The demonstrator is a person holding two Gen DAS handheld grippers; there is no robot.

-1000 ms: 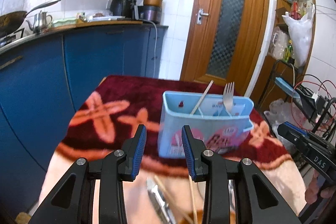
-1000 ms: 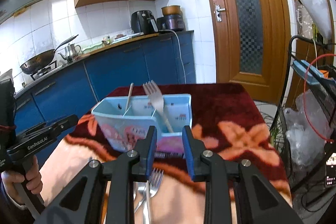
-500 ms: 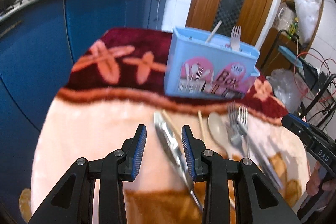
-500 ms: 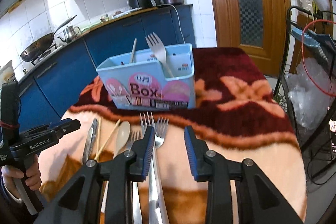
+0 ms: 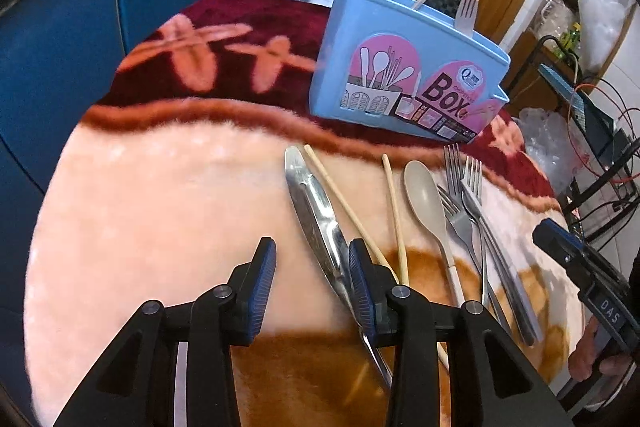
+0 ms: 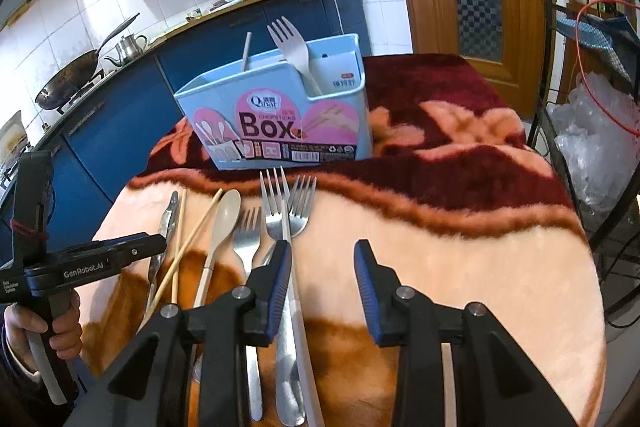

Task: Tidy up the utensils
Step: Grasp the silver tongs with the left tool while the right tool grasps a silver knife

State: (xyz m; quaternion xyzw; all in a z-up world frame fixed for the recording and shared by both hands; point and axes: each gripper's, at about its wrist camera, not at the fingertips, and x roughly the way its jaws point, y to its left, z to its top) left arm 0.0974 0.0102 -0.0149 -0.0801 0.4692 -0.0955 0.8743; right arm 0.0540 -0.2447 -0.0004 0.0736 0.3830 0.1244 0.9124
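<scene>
While both grippers, left (image 5: 312,267) and right (image 6: 322,269), hold fingers released with nothing clamped above loose utensils (image 6: 276,211) lying near the blue box (image 6: 276,125), overlapping forks may snag together.

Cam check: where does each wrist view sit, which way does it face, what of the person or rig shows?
Left wrist: on the left gripper, tilted down at the knife; own open jaws and the right gripper show.
Right wrist: on the right gripper, facing the forks; own open jaws, left gripper and hand show.
Shared: blue utensil box, beige spoon, chopsticks.
</scene>
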